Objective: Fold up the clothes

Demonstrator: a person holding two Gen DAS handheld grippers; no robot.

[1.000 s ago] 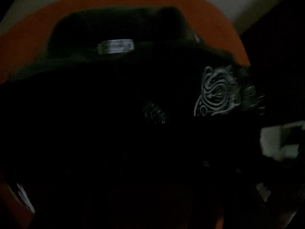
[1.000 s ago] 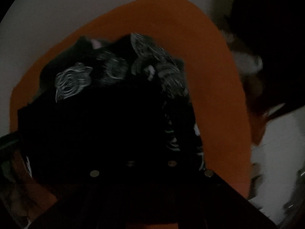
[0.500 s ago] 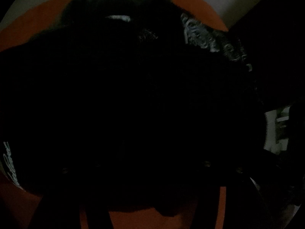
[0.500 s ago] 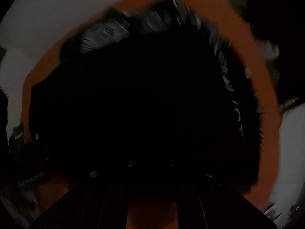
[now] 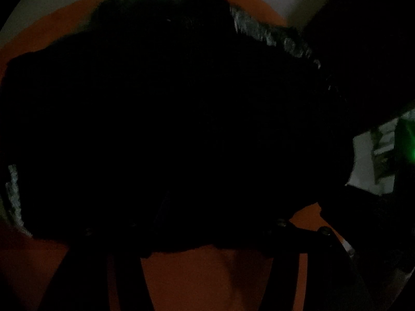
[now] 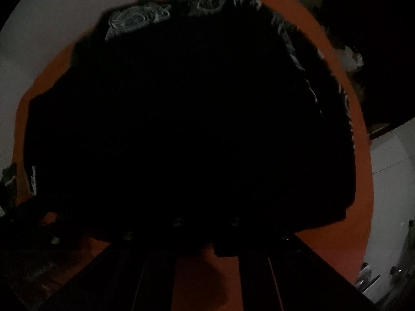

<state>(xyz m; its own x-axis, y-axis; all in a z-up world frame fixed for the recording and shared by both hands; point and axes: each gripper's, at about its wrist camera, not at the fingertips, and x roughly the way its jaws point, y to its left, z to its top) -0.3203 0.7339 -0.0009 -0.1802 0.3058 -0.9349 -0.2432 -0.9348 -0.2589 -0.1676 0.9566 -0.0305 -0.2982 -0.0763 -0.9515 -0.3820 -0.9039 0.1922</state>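
A black garment (image 5: 168, 116) with grey-white swirl prints lies folded on an orange table (image 5: 202, 280). It fills most of both views; in the right wrist view (image 6: 181, 129) the prints show along its far and right edges. My left gripper (image 5: 205, 235) stands at the garment's near hem, fingers (image 5: 124, 272) wide apart with orange table between them. My right gripper (image 6: 205, 235) also stands at the near hem, fingers (image 6: 254, 272) apart. The scene is very dark and the fingertips merge with the cloth.
The round orange table (image 6: 360, 181) ends close beyond the garment on all sides. Pale floor (image 6: 46, 26) lies around it. A white unit (image 6: 389, 181) stands at the right. A green light (image 5: 411, 150) glows at the far right of the left wrist view.
The black fabric came down over the printed front and collar label, covering them. Both grippers moved forward and down to the near hem, and orange table now shows between their fingers.
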